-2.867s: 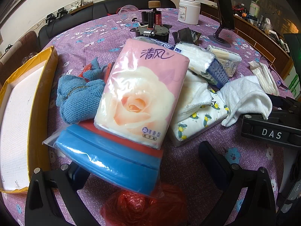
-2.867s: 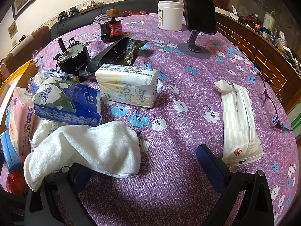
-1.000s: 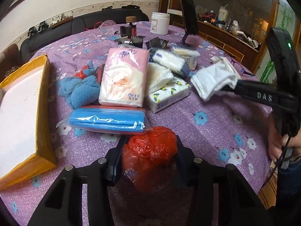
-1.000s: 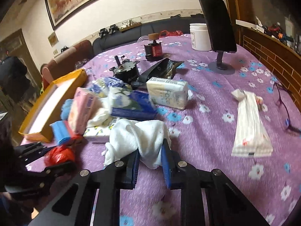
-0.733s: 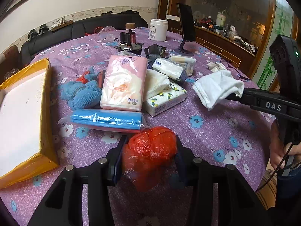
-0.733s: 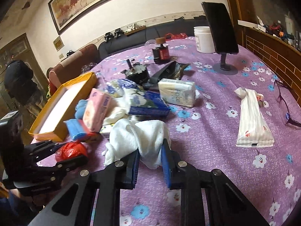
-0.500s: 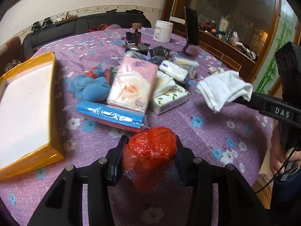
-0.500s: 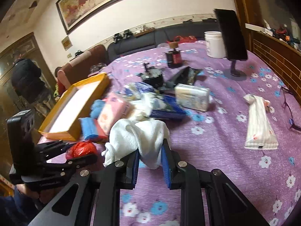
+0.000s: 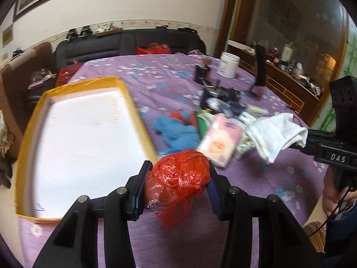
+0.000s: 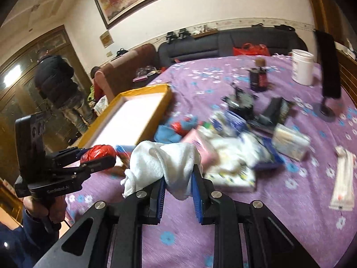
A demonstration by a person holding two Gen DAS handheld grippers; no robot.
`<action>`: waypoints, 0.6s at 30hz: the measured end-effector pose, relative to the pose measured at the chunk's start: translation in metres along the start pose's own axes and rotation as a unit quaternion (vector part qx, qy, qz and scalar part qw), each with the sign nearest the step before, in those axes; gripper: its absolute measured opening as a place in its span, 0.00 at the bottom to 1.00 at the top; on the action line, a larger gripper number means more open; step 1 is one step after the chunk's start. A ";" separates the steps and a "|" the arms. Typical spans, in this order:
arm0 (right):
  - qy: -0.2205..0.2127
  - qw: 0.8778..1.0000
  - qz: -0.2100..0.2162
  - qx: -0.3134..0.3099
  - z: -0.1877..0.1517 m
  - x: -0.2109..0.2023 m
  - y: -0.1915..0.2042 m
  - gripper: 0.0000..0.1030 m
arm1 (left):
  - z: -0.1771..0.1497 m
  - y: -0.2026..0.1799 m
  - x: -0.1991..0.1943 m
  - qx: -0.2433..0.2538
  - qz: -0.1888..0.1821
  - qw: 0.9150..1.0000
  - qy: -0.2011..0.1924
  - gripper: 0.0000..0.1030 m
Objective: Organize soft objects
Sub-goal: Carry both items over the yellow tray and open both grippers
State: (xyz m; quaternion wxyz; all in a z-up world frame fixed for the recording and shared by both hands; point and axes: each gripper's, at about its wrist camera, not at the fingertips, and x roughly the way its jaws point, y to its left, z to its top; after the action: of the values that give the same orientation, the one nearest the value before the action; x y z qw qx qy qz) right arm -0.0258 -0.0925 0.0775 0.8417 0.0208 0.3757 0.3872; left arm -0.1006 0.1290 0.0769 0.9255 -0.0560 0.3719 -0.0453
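My left gripper [image 9: 176, 176] is shut on a crumpled red plastic bag [image 9: 178, 174] and holds it above the table beside the near right corner of the yellow box [image 9: 33, 120]. My right gripper [image 10: 178, 186] is shut on a white towel [image 10: 160, 163], lifted over the table; the towel also shows in the left wrist view [image 9: 274, 134]. The left gripper with the red bag appears in the right wrist view [image 10: 98, 154], near the yellow box [image 10: 160, 102].
On the purple flowered table lie a pink tissue pack [image 9: 219, 141], a blue cloth [image 9: 176, 130], more tissue packs [image 10: 290, 143], a long white pack [image 10: 343, 187], a white jar [image 10: 302, 69], a phone stand [image 10: 328, 71] and black gadgets [image 10: 241, 100]. A person [image 10: 58, 84] stands at far left.
Both grippers have risen and swung left toward the yellow box, each carrying its object. The pile of packs now lies further right and farther off in both views.
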 end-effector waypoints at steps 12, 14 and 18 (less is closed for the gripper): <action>0.025 0.999 0.026 -0.007 0.032 0.044 0.028 0.23 | 0.013 0.054 -0.006 -0.025 0.026 0.999 -0.001 0.44; 0.030 0.999 0.028 -0.008 0.042 0.052 0.033 0.23 | 0.019 0.061 -0.004 -0.027 0.032 0.999 0.001 0.44; 0.035 0.999 0.030 -0.028 0.069 0.072 0.052 0.23 | 0.046 0.083 -0.002 -0.026 0.057 0.998 0.008 0.44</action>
State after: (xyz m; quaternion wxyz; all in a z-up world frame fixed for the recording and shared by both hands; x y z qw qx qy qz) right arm 0.0165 0.0095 0.0998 0.8162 -0.0054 0.3933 0.4233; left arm -0.0664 0.2143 0.0994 0.9218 -0.0579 0.3830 0.0167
